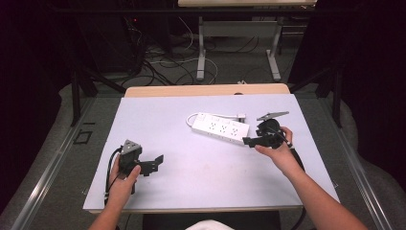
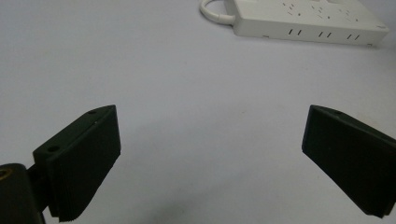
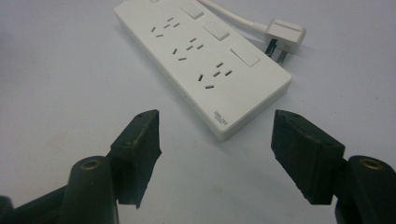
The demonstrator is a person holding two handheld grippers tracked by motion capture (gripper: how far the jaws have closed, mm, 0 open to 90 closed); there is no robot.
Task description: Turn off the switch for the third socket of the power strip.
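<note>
a white power strip (image 1: 220, 128) lies flat on the pale table mat (image 1: 191, 167), right of centre, its short cord looping round the far end to a plug (image 3: 285, 35) resting on the mat just beside it. the right gripper (image 1: 250, 141) sits just off the strip's near end — jaws spread wide, nothing between them, the strip's corner lying ahead of the gap. the left gripper (image 1: 154, 164) is held well apart at the mat's near left, jaws also spread and empty, pointing toward the strip.
</note>
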